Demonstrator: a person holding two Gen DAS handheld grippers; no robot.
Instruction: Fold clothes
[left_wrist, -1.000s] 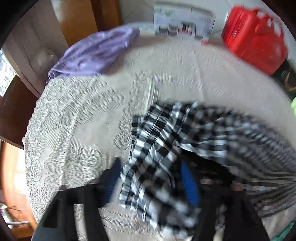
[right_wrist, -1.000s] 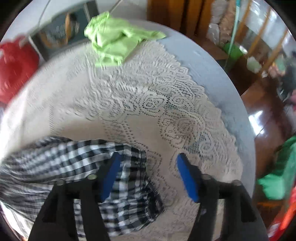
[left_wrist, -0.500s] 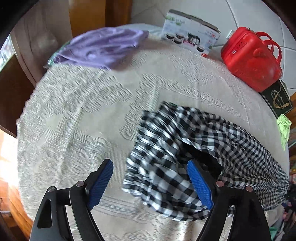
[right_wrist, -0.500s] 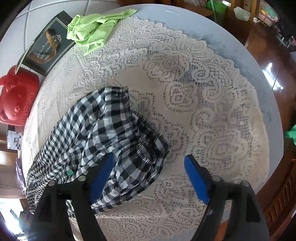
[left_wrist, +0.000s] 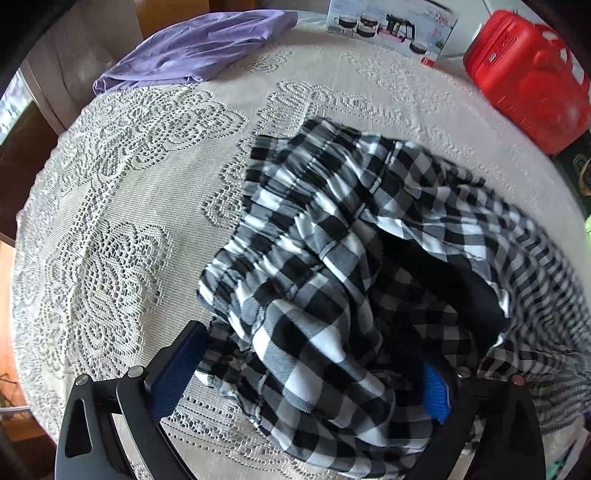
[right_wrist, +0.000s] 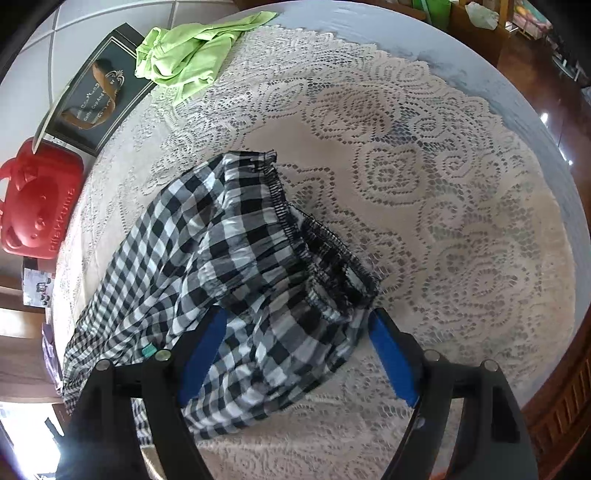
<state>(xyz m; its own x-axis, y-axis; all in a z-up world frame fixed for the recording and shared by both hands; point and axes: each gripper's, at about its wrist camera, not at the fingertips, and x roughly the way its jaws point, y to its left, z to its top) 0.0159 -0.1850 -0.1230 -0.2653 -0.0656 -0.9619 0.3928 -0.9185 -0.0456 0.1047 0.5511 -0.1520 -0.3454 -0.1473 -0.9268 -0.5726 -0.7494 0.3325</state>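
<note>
A black-and-white checked garment (left_wrist: 332, 266) lies crumpled on the lace tablecloth (left_wrist: 110, 221) of a round table. It also shows in the right wrist view (right_wrist: 236, 251), with its gathered waistband toward the right. My left gripper (left_wrist: 306, 369) is open, its blue pads on either side of a bunched end of the cloth. My right gripper (right_wrist: 295, 350) is open, with the waistband end lying between its fingers. Neither gripper has closed on the cloth.
A purple garment (left_wrist: 199, 48) lies at the far left edge. A printed box (left_wrist: 391, 26) and a red case (left_wrist: 528, 77) stand at the back. A green garment (right_wrist: 188, 51) rests beside a dark box (right_wrist: 96, 96). Wooden floor lies beyond the table's rim (right_wrist: 569, 184).
Both grippers have come down closer to the checked garment, so its ends now lie between their open fingers. The garment itself has shifted little.
</note>
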